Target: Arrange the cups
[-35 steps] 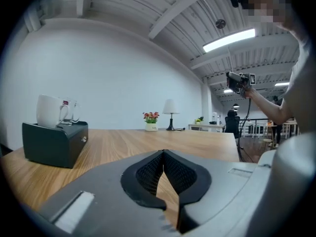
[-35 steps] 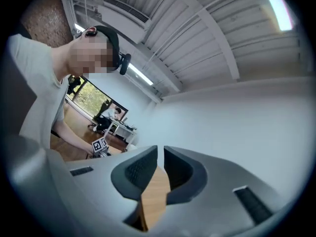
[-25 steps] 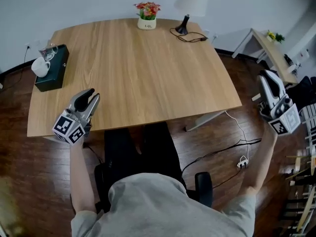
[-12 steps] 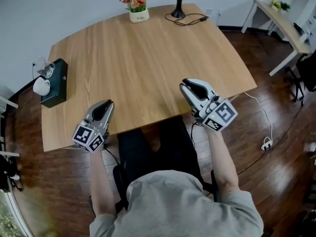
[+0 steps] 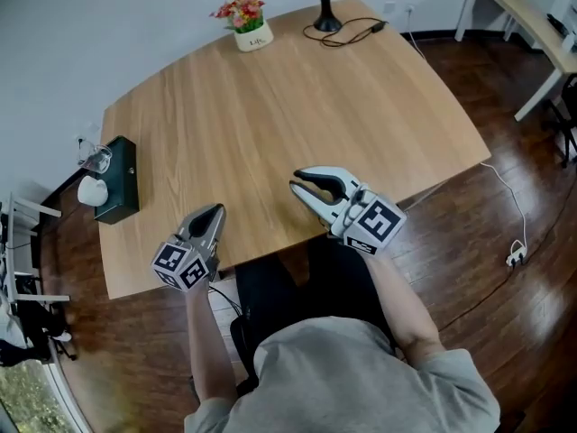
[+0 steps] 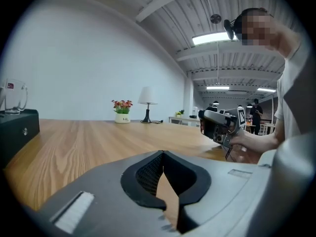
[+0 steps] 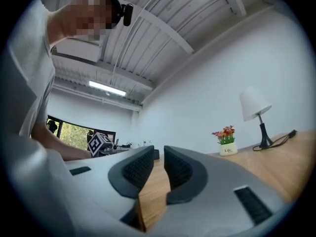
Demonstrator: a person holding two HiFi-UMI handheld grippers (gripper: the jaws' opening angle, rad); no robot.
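A glass mug (image 5: 96,159) and a white cup (image 5: 91,191) sit at the dark green box (image 5: 120,180) on the wooden table's (image 5: 270,115) far left edge. In the left gripper view the glass mug (image 6: 15,97) stands on top of that box (image 6: 19,127). My left gripper (image 5: 216,211) hovers at the near table edge, shut, with nothing in it (image 6: 161,153). My right gripper (image 5: 295,180) hangs over the near middle of the table, pointing left. Its jaws stand a little apart around nothing (image 7: 159,154). Both grippers are well away from the cups.
A flower pot (image 5: 255,36) and a lamp base (image 5: 326,21) with its cable (image 5: 356,32) stand at the table's far edge. A side desk (image 5: 532,25) is at the top right. A power strip (image 5: 516,258) and cords lie on the floor to the right.
My right gripper swung in from beyond the table's right side to the near middle of the table and rolled over. The left gripper sank a little at the near edge.
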